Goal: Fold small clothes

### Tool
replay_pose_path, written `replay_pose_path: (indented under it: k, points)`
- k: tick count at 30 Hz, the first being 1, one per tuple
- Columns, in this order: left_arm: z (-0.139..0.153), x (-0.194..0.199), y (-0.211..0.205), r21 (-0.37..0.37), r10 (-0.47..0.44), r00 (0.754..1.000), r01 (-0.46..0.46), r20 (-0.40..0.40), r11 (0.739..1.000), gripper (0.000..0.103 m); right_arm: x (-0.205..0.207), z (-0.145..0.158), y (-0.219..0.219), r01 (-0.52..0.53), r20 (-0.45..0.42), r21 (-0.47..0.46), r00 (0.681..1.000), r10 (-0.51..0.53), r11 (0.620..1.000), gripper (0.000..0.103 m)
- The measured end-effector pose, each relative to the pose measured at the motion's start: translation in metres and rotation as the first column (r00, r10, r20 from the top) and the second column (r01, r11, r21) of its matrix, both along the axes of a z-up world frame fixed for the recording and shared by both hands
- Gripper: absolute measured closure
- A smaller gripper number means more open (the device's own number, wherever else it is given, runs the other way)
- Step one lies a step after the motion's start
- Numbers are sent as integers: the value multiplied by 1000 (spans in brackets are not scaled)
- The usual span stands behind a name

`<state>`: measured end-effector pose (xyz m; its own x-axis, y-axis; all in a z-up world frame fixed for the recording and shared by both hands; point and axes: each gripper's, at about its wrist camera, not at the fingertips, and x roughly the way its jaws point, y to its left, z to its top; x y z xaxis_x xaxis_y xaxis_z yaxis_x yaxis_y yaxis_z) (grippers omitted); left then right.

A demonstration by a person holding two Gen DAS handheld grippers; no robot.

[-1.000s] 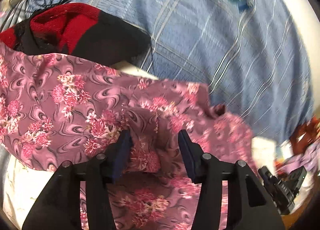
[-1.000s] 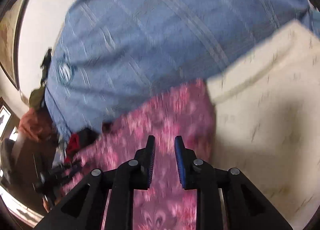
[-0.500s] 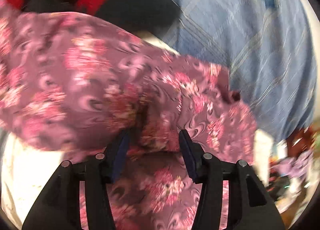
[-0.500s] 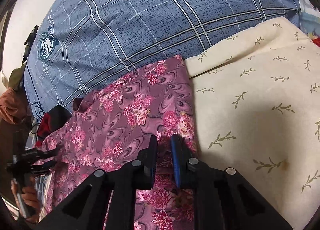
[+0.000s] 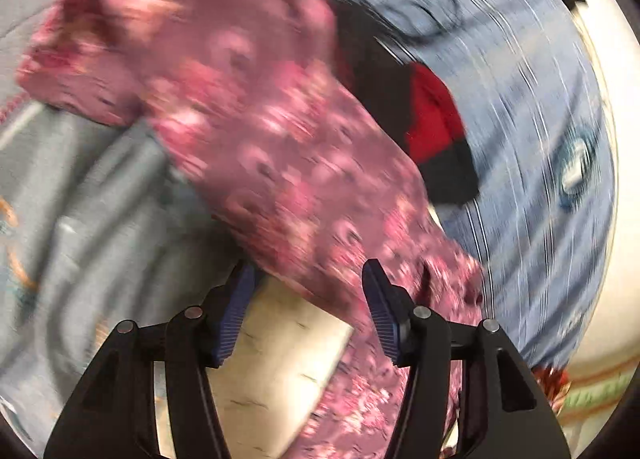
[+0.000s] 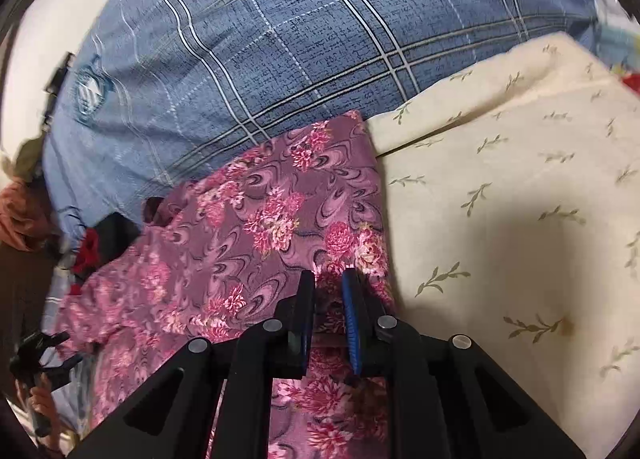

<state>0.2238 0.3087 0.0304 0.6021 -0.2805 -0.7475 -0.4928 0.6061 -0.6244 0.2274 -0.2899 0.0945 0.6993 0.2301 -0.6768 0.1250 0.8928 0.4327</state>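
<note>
1. Right gripper [image 6: 327, 279]: jaws nearly together, pinching a fold of the floral garment [image 6: 256, 227] near its right edge. Cloth bunches between the blue pads [image 6: 352, 315].
2. Its jaws have just been opening slightly, but fabric is between them and the pads press on it.
3. Left gripper [image 5: 308, 291]: jaws spread and have just been opening. The floral garment [image 5: 280, 147] runs behind the fingertips; nothing pinched that I can see. View is heavily motion-blurred, so contact with the right-hand pad is hard to judge.
4. Garment location: purple-pink floral fabric lying on the cream leaf-print sheet [image 6: 500, 199], its far edge against the blue plaid pillow [image 6: 300, 39]. In the left wrist view it stretches diagonally from upper left to bottom centre, partly lifted.
5. Left wrist view also shows grey-blue bedding [image 5: 80, 199] at left, under and beside the garment, and a patch of cream sheet [image 5: 276, 359] between the gripper's fingers.
6. Red-and-black garment [image 5: 432, 127] sits just beyond the floral one, against the pillow [image 5: 532, 139]; visible in the right wrist view too [image 6: 96, 247], at the left.
7. Right wrist view, lower left: the left gripper [image 6: 36, 351], small, held in a person's hand [image 6: 40, 403].
</note>
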Motion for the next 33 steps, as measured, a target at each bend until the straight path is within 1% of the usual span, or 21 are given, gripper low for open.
replay_pose_path:
  k: [1, 3, 4, 5, 7, 9, 12, 13, 14, 15, 16, 19, 20, 21, 23, 24, 25, 28, 29, 31, 33]
  points:
    - [1, -2, 8, 2, 18, 1000, -18, 5, 1000, 48, 1, 8, 9, -5, 13, -7, 1000, 5, 1000, 82]
    - [3, -4, 20, 15, 47, 999, -47, 23, 999, 48, 4, 19, 33, -94, 64, 52, 994, 91, 994, 78]
    - [4, -5, 25, 20, 60, 998, -60, 29, 998, 48, 9, 23, 52, -142, 68, 55, 988, 138, 988, 71]
    - [4, -8, 32, 21, 68, 997, -69, 33, 997, 48, 14, 26, 73, -191, 64, 46, 980, 188, 980, 66]
    - [2, -10, 37, 10, 77, 996, -78, 42, 997, 48, 27, 28, 123, -295, 58, 23, 954, 293, 955, 66]
    - [1, -9, 42, 9, 75, 996, -76, 45, 997, 48, 37, 29, 155, -338, 57, 30, 940, 336, 941, 66]
    - [0, -4, 46, 11, 82, 995, -83, 49, 997, 48, 54, 22, 195, -372, 63, 48, 927, 369, 927, 66]
    - [-1, -1, 47, 7, 87, 995, -88, 48, 996, 44, 62, 13, 205, -381, 33, 51, 924, 380, 923, 68]
    - [-1, -2, 50, 2, 92, 995, -92, 47, 996, 40, 68, 0, 214, -389, -24, 34, 920, 390, 921, 67]
    - [-3, 3, 49, -4, 96, 994, -95, 45, 995, 40, 74, -15, 224, -401, -92, -3, 912, 399, 916, 66]
    - [-5, 8, 48, -9, 95, 995, -94, 43, 995, 40, 68, -18, 226, -401, -22, -35, 916, 400, 915, 67]
    - [-11, 21, 46, -15, 101, 994, -100, 40, 995, 40, 67, -19, 222, -397, -17, 3, 918, 397, 918, 67]
    - [-13, 25, 44, -26, 107, 993, -106, 45, 994, 42, 68, -20, 219, -395, -9, 20, 919, 395, 919, 67]
    - [-13, 27, 43, -27, 113, 992, -112, 48, 993, 46, 68, -21, 217, -393, -6, 33, 919, 394, 919, 67]
    - [-9, 29, 38, -23, 114, 991, -112, 64, 993, 100, 68, -21, 218, -394, -3, 30, 919, 394, 919, 67]
    - [-4, 30, 33, -18, 102, 992, -101, 74, 995, 100, 67, -20, 217, -395, -3, 23, 919, 395, 919, 67]
    - [3, 30, 26, 11, 98, 992, -99, 78, 995, 100, 66, -19, 218, -395, -2, 20, 919, 395, 918, 67]
    - [38, 32, -7, 145, 24, 992, -42, 123, 989, 100, 67, -19, 220, -395, 5, 39, 919, 395, 918, 67]
    - [54, 33, -25, 196, -22, 988, -8, 150, 981, 100, 66, -20, 215, -395, 8, 48, 919, 395, 918, 67]
    - [78, 38, -56, 269, -97, 977, 44, 187, 962, 100, 65, -19, 210, -394, 11, 59, 919, 394, 917, 67]
    - [98, 46, -92, 321, -190, 958, 114, 214, 940, 100, 64, -20, 207, -394, 15, 68, 919, 394, 917, 67]
